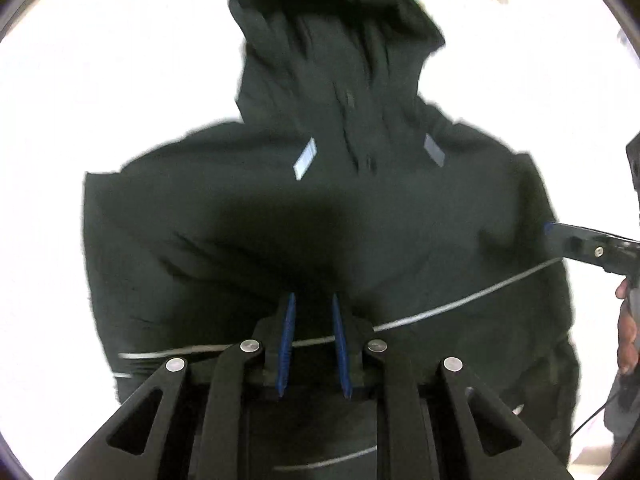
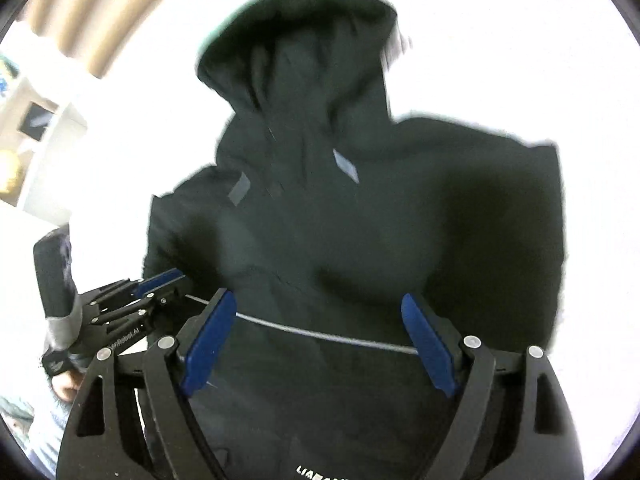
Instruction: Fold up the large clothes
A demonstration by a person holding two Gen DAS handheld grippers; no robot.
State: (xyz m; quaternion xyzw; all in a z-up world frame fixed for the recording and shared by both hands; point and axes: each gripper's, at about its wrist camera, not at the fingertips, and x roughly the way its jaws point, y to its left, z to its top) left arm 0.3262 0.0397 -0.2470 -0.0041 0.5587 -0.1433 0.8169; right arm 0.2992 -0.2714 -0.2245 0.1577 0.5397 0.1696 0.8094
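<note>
A black hooded jacket (image 1: 320,208) lies flat on a white surface (image 1: 80,100), hood at the far end, two grey reflective strips near the collar and a thin grey line across the body. It also shows in the right wrist view (image 2: 360,220). My left gripper (image 1: 313,300) hovers over the jacket's near part, its blue pads a narrow gap apart with nothing between them. My right gripper (image 2: 318,300) is wide open above the jacket's near part, empty. It shows at the right edge of the left wrist view (image 1: 550,228). The left gripper shows at the left of the right wrist view (image 2: 176,276).
White surface (image 2: 520,60) surrounds the jacket. White shelving (image 2: 40,128) and a beige ribbed wall (image 2: 92,8) stand at the far left. The person's hands hold the grippers at the frame edges.
</note>
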